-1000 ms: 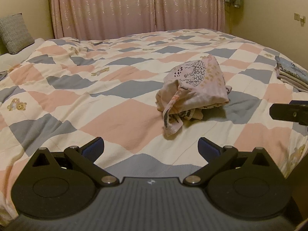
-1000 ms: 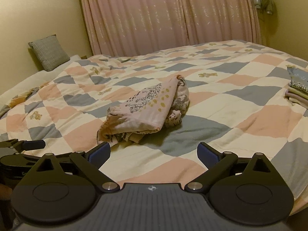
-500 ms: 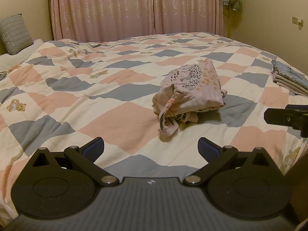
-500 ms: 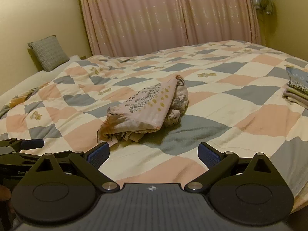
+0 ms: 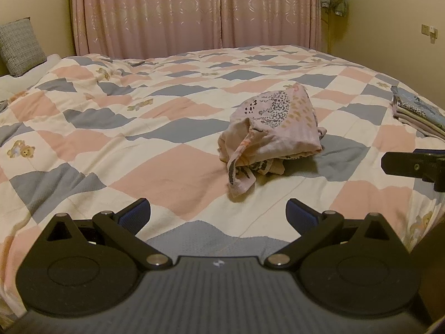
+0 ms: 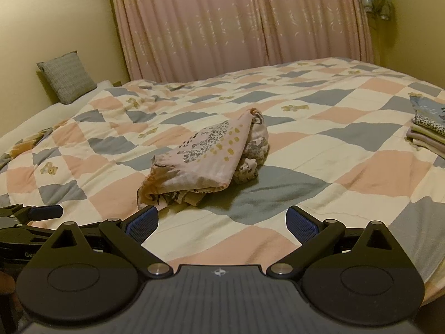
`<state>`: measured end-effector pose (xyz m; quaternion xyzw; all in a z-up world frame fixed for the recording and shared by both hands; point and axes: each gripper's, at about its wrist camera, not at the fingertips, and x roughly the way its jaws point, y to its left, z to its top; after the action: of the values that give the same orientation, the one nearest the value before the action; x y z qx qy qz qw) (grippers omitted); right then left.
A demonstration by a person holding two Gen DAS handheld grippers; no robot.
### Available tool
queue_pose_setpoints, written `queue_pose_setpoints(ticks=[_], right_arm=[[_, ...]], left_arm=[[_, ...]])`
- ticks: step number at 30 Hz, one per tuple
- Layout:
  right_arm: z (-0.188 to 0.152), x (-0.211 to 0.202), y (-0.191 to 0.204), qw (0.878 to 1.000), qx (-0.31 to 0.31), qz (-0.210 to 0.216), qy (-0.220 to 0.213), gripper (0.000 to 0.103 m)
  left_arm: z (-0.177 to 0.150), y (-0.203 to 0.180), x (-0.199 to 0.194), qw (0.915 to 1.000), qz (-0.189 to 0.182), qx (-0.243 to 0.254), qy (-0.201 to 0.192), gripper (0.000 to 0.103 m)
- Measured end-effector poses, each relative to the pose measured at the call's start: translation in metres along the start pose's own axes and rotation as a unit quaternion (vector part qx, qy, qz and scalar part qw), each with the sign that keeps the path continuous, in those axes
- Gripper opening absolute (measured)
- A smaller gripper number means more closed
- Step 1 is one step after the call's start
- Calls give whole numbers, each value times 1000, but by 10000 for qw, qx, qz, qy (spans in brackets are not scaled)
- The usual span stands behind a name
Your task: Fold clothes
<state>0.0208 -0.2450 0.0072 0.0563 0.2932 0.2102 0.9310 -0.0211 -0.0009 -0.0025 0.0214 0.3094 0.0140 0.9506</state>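
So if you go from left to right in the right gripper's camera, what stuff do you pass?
Grey cushion → crumpled pink garment → stack of folded clothes, all lying on the checked quilt.

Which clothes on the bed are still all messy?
The pink spotted garment bunched up in the middle of the quilt. The stack of clothes at the bed's right edge is folded flat.
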Motion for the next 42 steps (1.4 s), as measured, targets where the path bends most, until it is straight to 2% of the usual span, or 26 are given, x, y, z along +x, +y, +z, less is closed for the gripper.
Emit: queue_pose_setpoints(ticks=[42], right_arm=[[4,14,-8,9999,-8,-110,79,101]], left_arm=[[1,-5,12,9999,-107,105,26,102]])
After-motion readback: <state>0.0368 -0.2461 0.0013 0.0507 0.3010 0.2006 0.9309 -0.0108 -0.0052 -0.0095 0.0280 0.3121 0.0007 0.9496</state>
